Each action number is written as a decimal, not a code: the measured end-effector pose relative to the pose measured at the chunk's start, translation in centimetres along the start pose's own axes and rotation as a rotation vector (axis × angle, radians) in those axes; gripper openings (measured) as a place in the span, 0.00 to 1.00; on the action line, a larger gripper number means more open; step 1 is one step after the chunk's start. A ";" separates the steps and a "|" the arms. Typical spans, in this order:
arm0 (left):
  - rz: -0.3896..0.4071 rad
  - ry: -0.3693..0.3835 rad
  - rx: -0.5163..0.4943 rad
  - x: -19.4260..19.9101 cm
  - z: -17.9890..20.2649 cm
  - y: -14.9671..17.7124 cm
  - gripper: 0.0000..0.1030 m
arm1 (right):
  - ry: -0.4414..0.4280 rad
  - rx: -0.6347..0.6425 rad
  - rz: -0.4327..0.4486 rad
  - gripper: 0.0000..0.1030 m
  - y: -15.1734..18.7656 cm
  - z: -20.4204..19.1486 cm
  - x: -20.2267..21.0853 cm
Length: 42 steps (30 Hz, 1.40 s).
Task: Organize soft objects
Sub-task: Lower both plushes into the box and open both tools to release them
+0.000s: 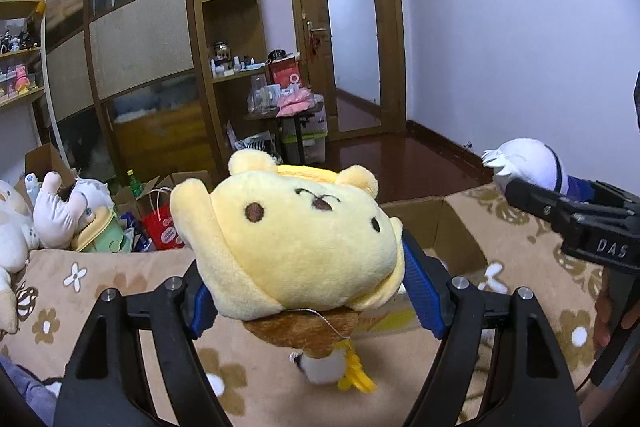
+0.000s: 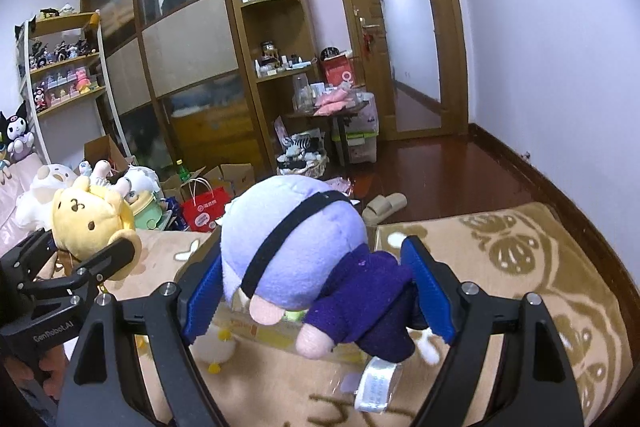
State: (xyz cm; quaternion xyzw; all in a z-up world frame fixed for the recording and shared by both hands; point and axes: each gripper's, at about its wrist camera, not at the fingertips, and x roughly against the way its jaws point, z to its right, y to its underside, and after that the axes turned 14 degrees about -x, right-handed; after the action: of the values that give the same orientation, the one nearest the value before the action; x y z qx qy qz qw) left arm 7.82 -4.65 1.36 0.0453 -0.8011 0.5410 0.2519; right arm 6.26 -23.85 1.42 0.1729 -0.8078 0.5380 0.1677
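Note:
My left gripper point(image 1: 308, 287) is shut on a yellow plush dog point(image 1: 296, 243) with a brown cap, held above the bed blanket. It also shows in the right wrist view point(image 2: 90, 223), at the left. My right gripper point(image 2: 316, 291) is shut on a plush doll with pale lilac hair and a dark purple outfit point(image 2: 304, 251). That doll's white head point(image 1: 524, 163) shows at the right of the left wrist view, in the right gripper's fingers point(image 1: 560, 207). An open cardboard box point(image 1: 436, 223) sits on the bed below and between both grippers; a small white plush point(image 2: 216, 347) lies by it.
The bed has a beige flowered blanket point(image 1: 80, 291). Several plush toys point(image 1: 56, 211) pile at its left end. Boxes and a red bag point(image 2: 206, 213) stand on the floor beyond. A wardrobe point(image 1: 140, 47), shelves and a door point(image 1: 352, 39) are behind. Slippers point(image 2: 384, 205) lie on the floor.

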 end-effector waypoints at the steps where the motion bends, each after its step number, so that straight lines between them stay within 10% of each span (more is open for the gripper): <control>1: 0.000 0.009 0.011 -0.2 -0.2 -0.3 0.75 | -0.001 0.006 0.005 0.85 -0.4 -0.1 -0.2; 13: -0.013 -0.011 0.008 -4.0 -1.7 -3.6 0.75 | -0.023 0.015 0.001 0.86 -2.2 -0.4 -3.4; 42: -0.174 0.084 0.023 -13.3 -0.4 1.1 0.76 | 0.007 0.019 -0.187 0.87 2.5 1.3 -13.2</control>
State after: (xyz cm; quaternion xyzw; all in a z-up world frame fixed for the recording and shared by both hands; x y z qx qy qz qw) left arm 19.17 -6.48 -5.48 0.0949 -0.7765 0.5279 0.3307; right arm 16.65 -22.85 -7.08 0.2473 -0.7823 0.5284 0.2184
